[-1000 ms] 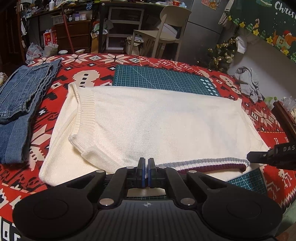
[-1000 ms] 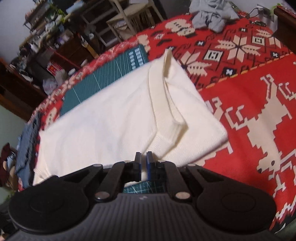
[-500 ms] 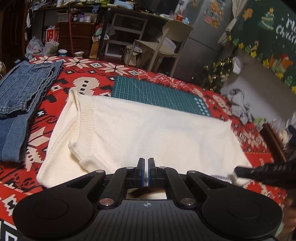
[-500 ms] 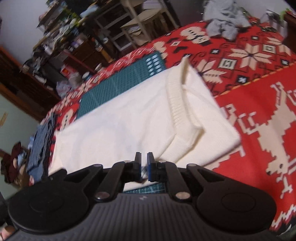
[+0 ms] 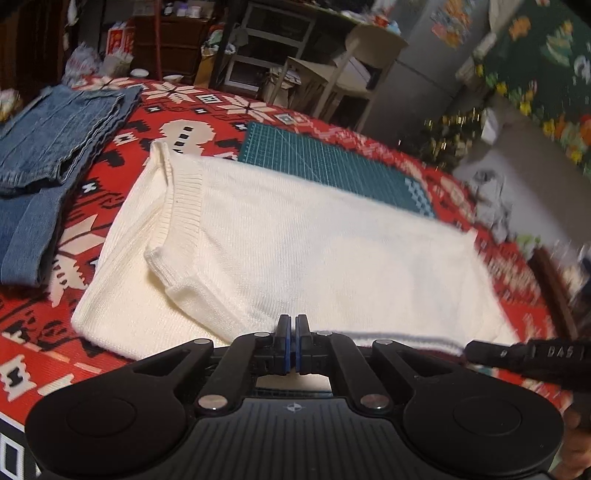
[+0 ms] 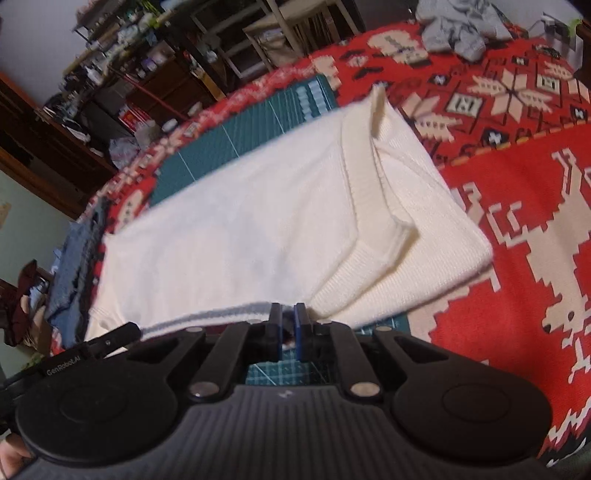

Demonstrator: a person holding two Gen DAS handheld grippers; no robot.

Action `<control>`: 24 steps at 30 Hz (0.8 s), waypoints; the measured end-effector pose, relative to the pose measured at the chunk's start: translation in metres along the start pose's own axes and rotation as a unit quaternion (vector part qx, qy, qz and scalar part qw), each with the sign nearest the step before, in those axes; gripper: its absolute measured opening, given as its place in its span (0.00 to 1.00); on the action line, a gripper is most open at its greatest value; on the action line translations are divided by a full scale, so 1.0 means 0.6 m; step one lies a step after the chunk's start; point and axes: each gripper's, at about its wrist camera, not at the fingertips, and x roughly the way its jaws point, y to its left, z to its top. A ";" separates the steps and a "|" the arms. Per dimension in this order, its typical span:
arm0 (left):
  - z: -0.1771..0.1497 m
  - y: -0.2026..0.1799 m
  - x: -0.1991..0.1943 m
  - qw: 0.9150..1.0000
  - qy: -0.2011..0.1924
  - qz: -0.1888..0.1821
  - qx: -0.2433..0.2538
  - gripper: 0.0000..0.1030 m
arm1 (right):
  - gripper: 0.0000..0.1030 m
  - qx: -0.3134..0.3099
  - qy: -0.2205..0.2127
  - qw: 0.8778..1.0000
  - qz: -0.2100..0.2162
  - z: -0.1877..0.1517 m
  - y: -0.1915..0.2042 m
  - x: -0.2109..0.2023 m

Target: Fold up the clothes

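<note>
Red patterned cloth is covering the work surface, with a green cutting mat lying on it toward the far side and a cluttered room beyond. Cream knit sweater is lying flat across the middle, its far edge overlapping the mat; ribbed sleeve cuffs are folded inward at both ends, and a grey-and-white striped hem is running along the near edge. Folded jeans are sitting well apart at far left. Left gripper is pinching the sweater's near edge, blue pads pressed nearly together. Right gripper is clamping the striped hem, a thin gap between its pads with fabric in it. Grey garment is lying crumpled at far right.
</note>
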 end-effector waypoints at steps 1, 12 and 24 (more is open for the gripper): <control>0.003 0.006 -0.004 1.000 -0.004 -0.009 -0.014 0.02 | 0.07 -0.001 -0.009 1.000 0.008 0.001 0.002 -0.005; 0.000 0.021 0.015 0.995 0.047 -0.058 -0.062 0.00 | 0.06 0.008 0.024 1.000 0.012 0.003 0.002 0.025; -0.002 0.013 0.003 0.997 0.044 -0.056 -0.043 0.00 | 0.08 0.006 0.004 1.000 0.030 -0.002 0.010 -0.007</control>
